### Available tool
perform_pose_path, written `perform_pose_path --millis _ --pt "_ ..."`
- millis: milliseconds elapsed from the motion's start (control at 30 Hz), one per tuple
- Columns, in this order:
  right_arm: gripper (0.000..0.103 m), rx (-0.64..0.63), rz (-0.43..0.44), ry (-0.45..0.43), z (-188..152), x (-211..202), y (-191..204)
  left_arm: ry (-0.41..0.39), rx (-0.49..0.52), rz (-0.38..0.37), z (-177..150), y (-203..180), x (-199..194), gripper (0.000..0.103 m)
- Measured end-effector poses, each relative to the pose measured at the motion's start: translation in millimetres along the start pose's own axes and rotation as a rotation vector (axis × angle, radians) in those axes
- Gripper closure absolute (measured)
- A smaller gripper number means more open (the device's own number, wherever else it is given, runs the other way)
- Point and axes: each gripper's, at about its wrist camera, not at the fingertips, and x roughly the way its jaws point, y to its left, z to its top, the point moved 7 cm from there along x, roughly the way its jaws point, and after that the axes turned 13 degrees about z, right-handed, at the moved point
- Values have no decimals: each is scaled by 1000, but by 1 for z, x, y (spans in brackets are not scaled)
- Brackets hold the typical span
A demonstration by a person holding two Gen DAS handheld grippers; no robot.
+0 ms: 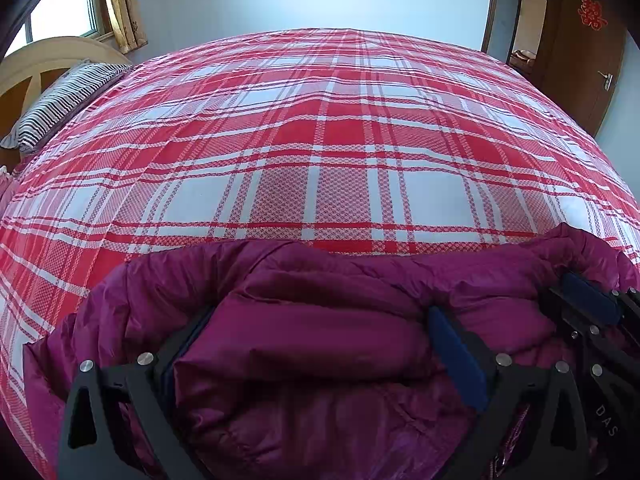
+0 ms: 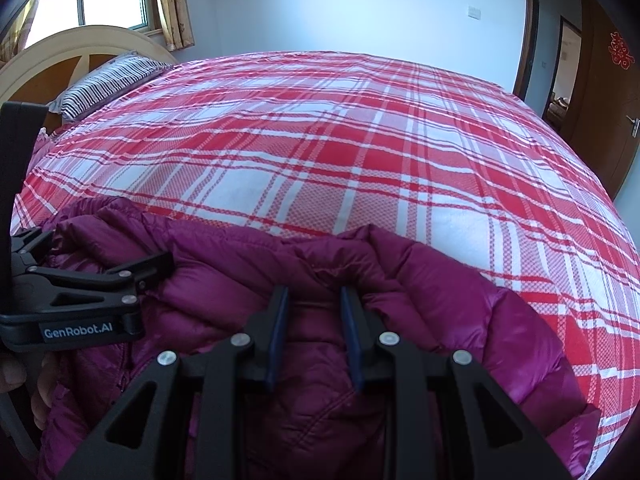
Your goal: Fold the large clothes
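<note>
Magenta down jacket [image 2: 304, 280] bunched at near edge of the plaid bed [image 1: 320, 140]. Right claw [image 2: 314, 316] pinches a fabric ridge, jaws narrow. Left claw [image 1: 320, 344] wide, straddling a puffy fold, pads apparently not pressing. Light, soft, slick shell; best gripped at seams or hem.

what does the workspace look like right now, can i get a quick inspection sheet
surface: bed with a red and white plaid sheet, lying flat, mostly bare
job's things: magenta puffer jacket bunched at the near edge of the bed
clutter: striped pillow at the headboard end
grippers: left hand-held gripper has jaws wide with a puffy fold between them, whether the pads press on it cannot be told; right hand-held gripper has jaws narrow, pinching a jacket fold
cables: nothing seen
surroundings: window with curtain, wooden door, pale wall
</note>
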Motion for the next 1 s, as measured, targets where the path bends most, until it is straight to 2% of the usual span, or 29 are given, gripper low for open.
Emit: perform_pose_path --millis 1000 --pt "75 7 0 15 -1 3 -2 -8 4 12 1 -1 2 1"
